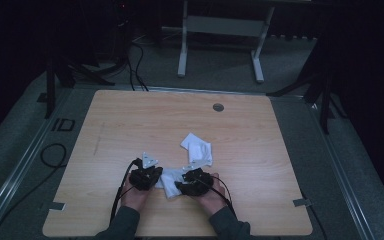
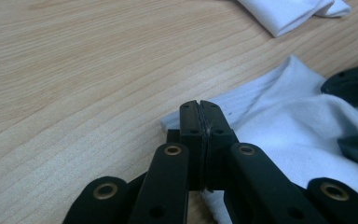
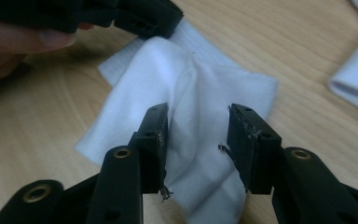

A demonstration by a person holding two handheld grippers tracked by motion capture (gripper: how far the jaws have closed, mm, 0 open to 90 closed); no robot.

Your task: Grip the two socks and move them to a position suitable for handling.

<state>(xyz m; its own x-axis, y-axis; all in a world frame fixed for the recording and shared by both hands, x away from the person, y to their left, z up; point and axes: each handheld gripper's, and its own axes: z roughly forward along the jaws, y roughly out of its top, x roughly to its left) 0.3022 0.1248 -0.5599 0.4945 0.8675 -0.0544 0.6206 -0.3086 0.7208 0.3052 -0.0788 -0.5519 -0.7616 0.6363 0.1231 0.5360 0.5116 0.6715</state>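
A crumpled white cloth (image 1: 169, 181) lies near the table's front edge between my two grippers. My left gripper (image 2: 199, 112) has its jaws pressed together at the cloth's (image 2: 279, 112) near corner, and a thin edge of fabric seems pinched between the pads. From the other side, my right gripper (image 3: 196, 135) stands open over the cloth (image 3: 196, 79), its jaws on either side of a raised fold without pressing on it. In the high view the left gripper (image 1: 156, 179) and the right gripper (image 1: 181, 186) face each other across the cloth.
A second folded white cloth (image 1: 197, 149) lies just behind the first, toward the table's middle. A round grey grommet (image 1: 218, 107) sits near the far edge of the wooden table (image 1: 130, 125). A desk frame and cables stand on the floor beyond.
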